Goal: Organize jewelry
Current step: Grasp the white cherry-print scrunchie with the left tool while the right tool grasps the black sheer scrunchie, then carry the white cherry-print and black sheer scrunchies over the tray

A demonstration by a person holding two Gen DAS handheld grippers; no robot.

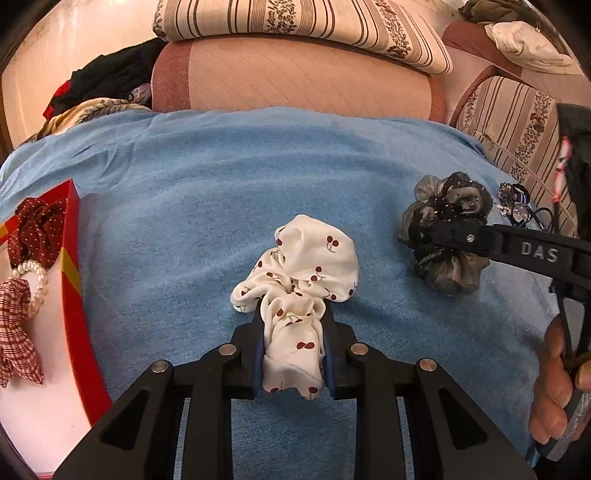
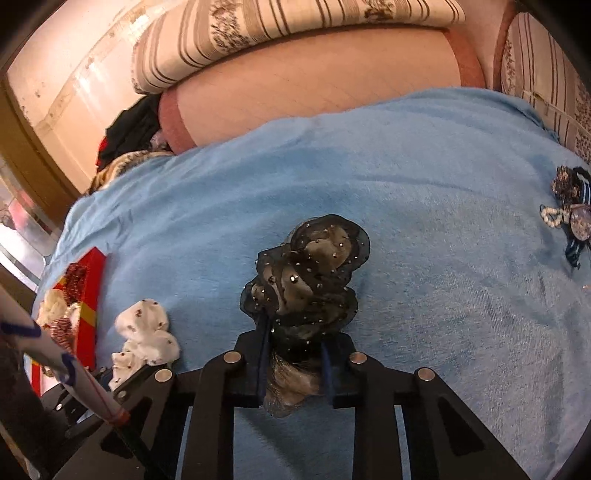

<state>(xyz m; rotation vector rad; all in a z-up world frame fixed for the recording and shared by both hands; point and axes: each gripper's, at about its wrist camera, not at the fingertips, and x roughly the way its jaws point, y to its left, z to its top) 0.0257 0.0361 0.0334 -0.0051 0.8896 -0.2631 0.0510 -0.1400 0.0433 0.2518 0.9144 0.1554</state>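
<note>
My left gripper [image 1: 293,314] is shut on a white scrunchie with red cherries [image 1: 306,258], which bulges out ahead of the fingers over the blue cloth [image 1: 221,177]. My right gripper [image 2: 295,328] is shut on a black and grey sheer scrunchie with small studs [image 2: 314,273]; in the left wrist view that scrunchie [image 1: 447,229] lies at the right with a black finger across it. The cherry scrunchie [image 2: 146,332] shows at lower left of the right wrist view. A red box [image 1: 72,266] at the left holds a dotted maroon scrunchie [image 1: 37,229], a pearl bracelet [image 1: 33,280] and a checked scrunchie [image 1: 14,332].
A small heap of beaded hair ties and jewelry [image 2: 569,206] lies on the cloth at far right. Striped cushions [image 1: 295,26] and a pink bolster [image 1: 295,77] line the back. Dark clothes [image 1: 107,81] are piled at back left. A person's hand [image 1: 557,384] grips the right tool.
</note>
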